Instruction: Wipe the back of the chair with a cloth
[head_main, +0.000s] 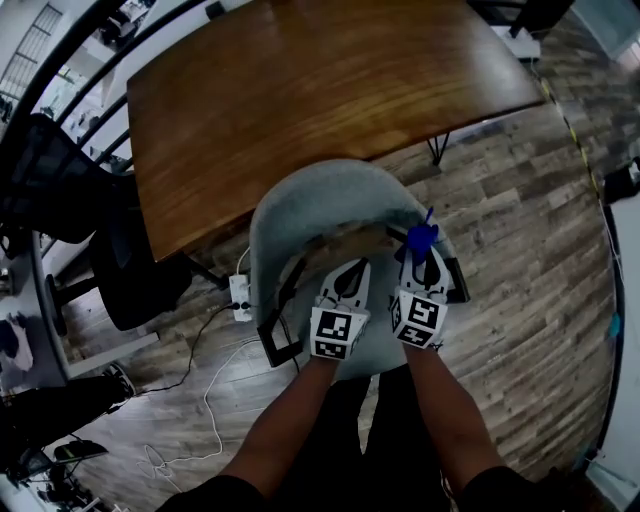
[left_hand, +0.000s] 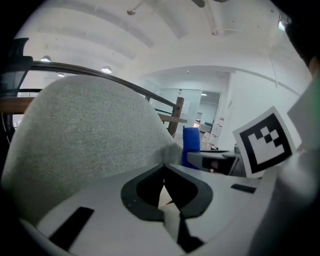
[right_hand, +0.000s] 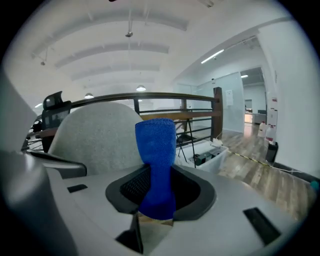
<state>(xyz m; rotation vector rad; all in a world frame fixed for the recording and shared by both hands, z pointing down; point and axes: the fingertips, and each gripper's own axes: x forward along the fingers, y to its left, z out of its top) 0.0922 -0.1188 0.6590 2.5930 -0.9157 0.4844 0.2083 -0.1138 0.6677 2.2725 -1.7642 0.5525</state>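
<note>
My right tongs (right_hand: 159, 172) are clamped on the blue cloth (right_hand: 156, 145), which stands up out of the jaws. My left tongs (left_hand: 163, 166) are closed tip to tip with nothing between them. Both hang over the seat of the grey chair (head_main: 300, 205). The left tips are just beside its curved back (left_hand: 85, 135); I cannot tell whether they touch it. The wooden tabletop (head_main: 300, 90) lies beyond the chair.
</note>
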